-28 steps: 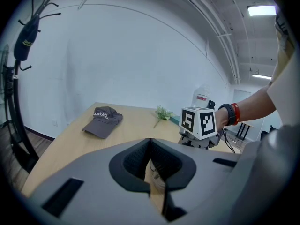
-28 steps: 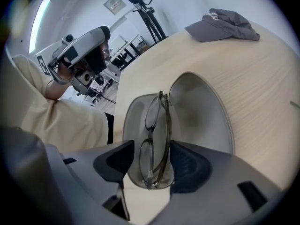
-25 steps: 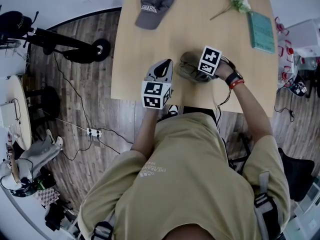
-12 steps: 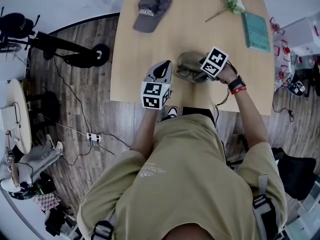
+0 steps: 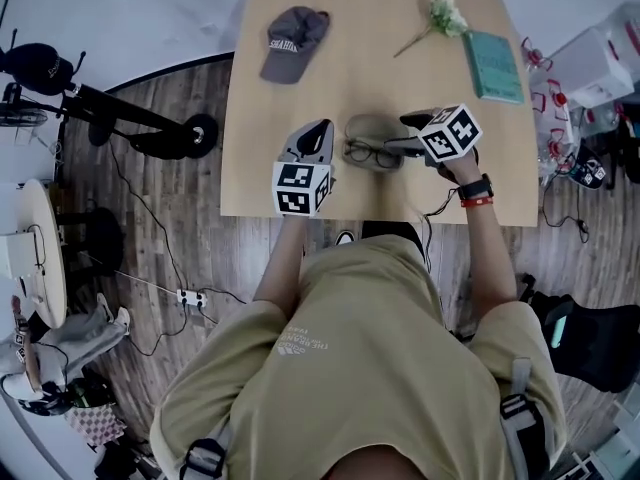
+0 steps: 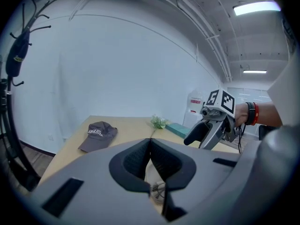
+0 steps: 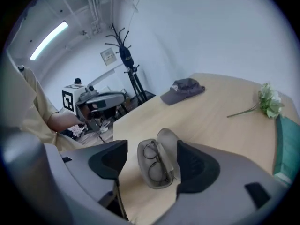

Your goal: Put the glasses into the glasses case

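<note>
**Q:** As the table [image 5: 400, 78] is read from its left side, what is met first?

**A:** A grey cap [image 5: 290, 40] is laid towards the far left corner. Nearer the person, the left gripper [image 5: 320, 133] is held just left of the case, clenched: its jaws are pressed together and nothing is caught between them.

**Q:** Where are the glasses shown?

**A:** The glasses [image 5: 372, 153] are seen lying inside the open case [image 5: 372, 126], whose lid is swung back. The case is set flat on the table, between the two grippers.

**Q:** What is found to its right?

**A:** The right gripper [image 5: 402, 134] is held just beside the case and clear of it, released. Its jaws are spread and have just been closing a little, and nothing is gripped between them. A flower sprig [image 5: 437, 13] and a teal book [image 5: 492, 65] are laid farther right, well apart from the case.
</note>
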